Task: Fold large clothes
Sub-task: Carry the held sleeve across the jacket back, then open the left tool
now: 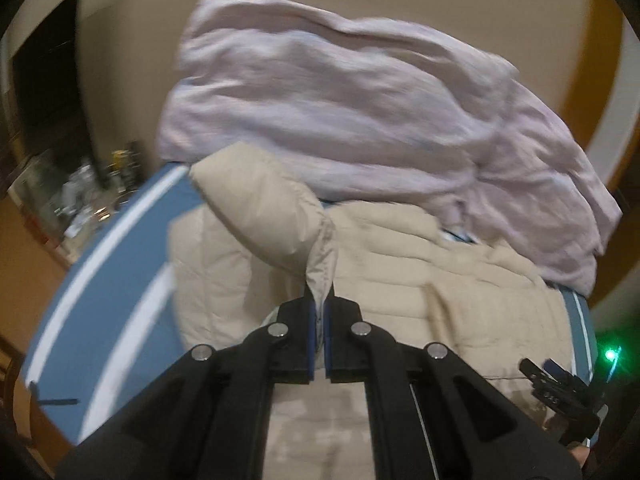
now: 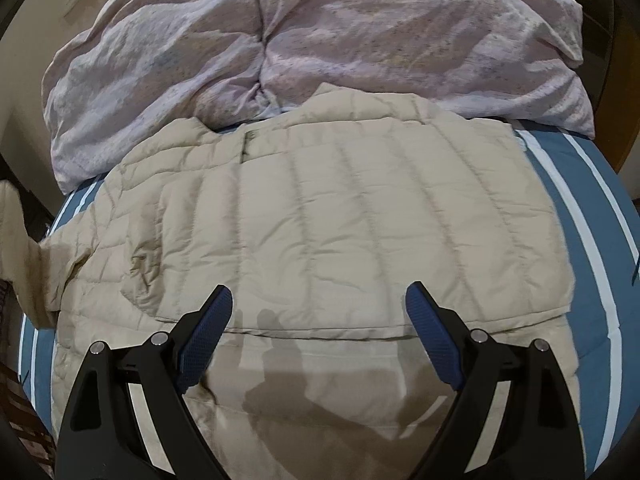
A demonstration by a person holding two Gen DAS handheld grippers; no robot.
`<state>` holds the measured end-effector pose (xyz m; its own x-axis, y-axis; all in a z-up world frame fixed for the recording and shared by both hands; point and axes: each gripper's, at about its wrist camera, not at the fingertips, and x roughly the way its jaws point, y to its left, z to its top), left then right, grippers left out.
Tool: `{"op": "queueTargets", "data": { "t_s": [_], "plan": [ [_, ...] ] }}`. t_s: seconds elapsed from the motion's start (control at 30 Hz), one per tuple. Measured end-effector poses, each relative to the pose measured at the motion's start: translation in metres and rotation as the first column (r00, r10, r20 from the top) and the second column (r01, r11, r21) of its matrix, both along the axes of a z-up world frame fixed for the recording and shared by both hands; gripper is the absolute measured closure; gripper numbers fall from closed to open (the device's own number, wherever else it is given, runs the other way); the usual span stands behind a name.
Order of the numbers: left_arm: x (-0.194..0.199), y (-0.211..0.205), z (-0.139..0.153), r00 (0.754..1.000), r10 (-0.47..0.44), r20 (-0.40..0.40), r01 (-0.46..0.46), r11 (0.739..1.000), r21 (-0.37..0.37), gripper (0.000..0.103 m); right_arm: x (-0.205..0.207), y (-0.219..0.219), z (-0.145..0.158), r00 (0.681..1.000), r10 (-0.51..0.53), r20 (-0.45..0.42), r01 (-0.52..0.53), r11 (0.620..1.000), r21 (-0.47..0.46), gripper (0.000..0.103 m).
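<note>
A beige quilted puffer jacket [image 2: 320, 216] lies spread on a blue bed sheet with white stripes [image 2: 592, 216]. My left gripper [image 1: 320, 308] is shut on the cuff of the jacket's sleeve [image 1: 260, 216], which is lifted and folded over the jacket body [image 1: 420, 264]. My right gripper [image 2: 318, 304] is open and empty, hovering just above the jacket's lower part, with one blue pad [image 2: 208, 332] on each side. The right gripper also shows at the lower right of the left wrist view [image 1: 560, 388].
A crumpled pale lilac duvet [image 2: 304, 40] is piled at the far side of the bed, touching the jacket's top edge; it also shows in the left wrist view [image 1: 360, 100]. A cluttered shelf [image 1: 88, 192] stands left of the bed. The blue sheet [image 1: 112, 280] shows bare at the left.
</note>
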<state>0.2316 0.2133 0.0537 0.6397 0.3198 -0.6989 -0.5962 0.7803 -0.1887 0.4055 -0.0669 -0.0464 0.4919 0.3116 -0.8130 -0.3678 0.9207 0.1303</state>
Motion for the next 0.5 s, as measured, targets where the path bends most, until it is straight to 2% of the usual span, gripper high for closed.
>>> {"op": "queueTargets", "data": {
  "t_s": [0.27,0.5],
  "plan": [
    [0.061,-0.066,-0.012,0.985,-0.173,0.01,0.174,0.983,-0.06,0.1,0.006,-0.017,-0.001,1.0,-0.015,0.003,0.015,1.0,-0.005,0.013],
    [0.103,-0.128,-0.024,0.947,-0.321,0.033,0.322,0.939,-0.119,0.1,0.011,-0.031,-0.005,0.999,-0.035,0.002,0.035,0.999,-0.015,0.013]
  ]
}}
